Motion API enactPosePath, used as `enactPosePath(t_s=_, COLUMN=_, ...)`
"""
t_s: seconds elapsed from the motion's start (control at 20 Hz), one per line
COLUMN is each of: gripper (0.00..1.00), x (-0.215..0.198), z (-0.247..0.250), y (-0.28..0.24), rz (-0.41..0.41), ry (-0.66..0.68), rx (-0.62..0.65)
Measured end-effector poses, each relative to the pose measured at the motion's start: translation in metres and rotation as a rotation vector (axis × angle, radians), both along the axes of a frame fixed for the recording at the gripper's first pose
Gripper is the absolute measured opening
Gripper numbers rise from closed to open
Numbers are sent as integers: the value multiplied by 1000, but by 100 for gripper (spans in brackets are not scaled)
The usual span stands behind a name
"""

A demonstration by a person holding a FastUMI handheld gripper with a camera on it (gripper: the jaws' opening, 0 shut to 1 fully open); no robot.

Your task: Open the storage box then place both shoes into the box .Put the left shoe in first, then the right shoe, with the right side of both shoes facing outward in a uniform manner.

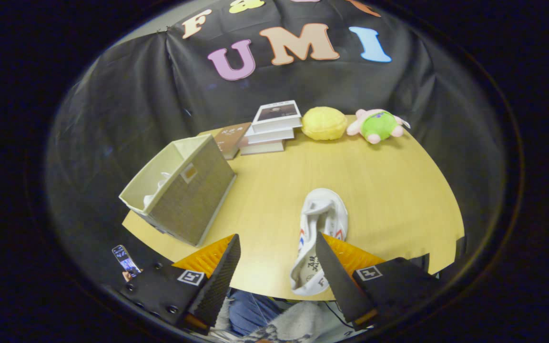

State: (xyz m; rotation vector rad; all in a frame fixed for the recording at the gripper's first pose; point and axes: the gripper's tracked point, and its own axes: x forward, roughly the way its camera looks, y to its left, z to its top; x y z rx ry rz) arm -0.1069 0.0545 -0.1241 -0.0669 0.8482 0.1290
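A white shoe (pixel 320 224) lies on the wooden table (pixel 389 190), its heel end reaching the near edge just inside the right finger. My gripper (pixel 278 255) is open, with the shoe partly between the fingers and touching neither visibly on both sides. To the left, beyond the left finger, stands an open grey fabric storage box (pixel 191 195). Something white, partly hidden by the box's wall, lies inside it (pixel 157 188).
At the back of the table a stack of books (pixel 272 126) sits beside a brown book (pixel 231 138), a yellow plush (pixel 323 123) and a pink and green plush toy (pixel 378 125). A hand holds a phone (pixel 125 261) below the table's left edge.
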Motion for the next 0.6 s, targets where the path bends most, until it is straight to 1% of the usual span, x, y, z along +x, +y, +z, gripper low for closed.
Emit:
enactPosePath(t_s=0.25, gripper=97, x=0, z=-38, y=-46, rz=-47, ry=54, rx=-89)
enactPosePath(t_s=0.35, gripper=90, x=1, z=-53, y=-57, rz=-50, ry=83, rx=-131)
enactPosePath(t_s=0.6, gripper=72, x=23, z=-72, y=-77, rz=-96, ry=103, rx=-160)
